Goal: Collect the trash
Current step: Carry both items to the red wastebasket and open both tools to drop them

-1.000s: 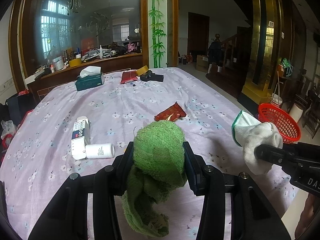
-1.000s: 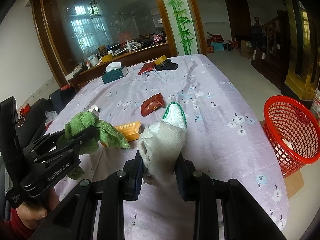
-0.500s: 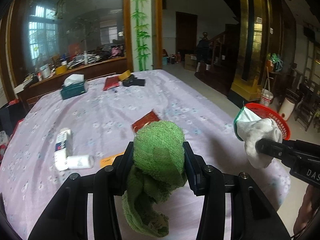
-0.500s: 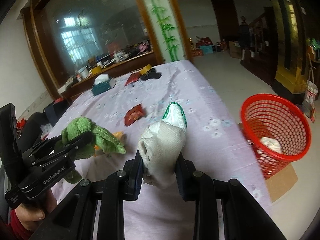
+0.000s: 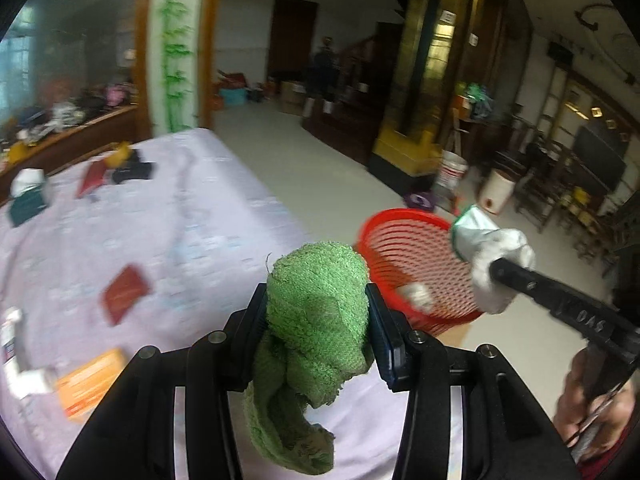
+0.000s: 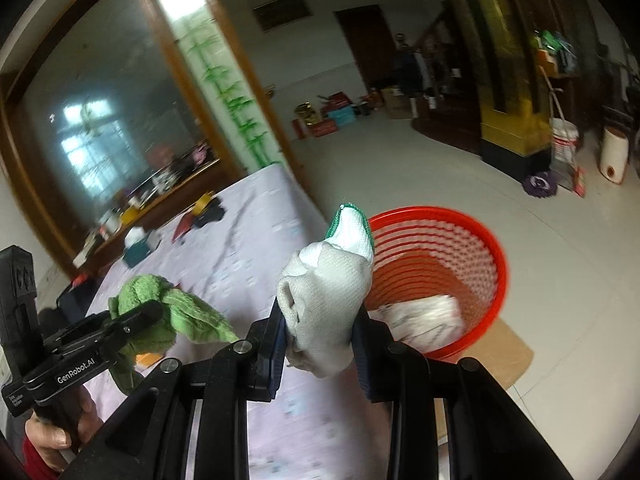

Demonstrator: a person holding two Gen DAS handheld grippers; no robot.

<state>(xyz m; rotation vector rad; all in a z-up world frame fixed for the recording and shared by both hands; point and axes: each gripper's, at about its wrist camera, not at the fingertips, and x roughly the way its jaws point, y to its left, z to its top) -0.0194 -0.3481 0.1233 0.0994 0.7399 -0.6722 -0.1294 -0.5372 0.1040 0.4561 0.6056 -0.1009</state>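
Right tongs, clamped on the white glove, sat nearer the red basket at right of frame than the left tongs, which gripped the green cloth over the worktop.

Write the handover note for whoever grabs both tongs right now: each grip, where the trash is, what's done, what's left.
Left tongs: shut on the green towel, above the table edge.
Right tongs: shut on the white glove, near the red basket on the floor beside the table.
Done: both pieces are lifted off the table; the basket already holds something white.
Left: carry both over the basket and release. A red packet, an orange box and a white tube lie on the table; whether they count as trash I cannot tell.
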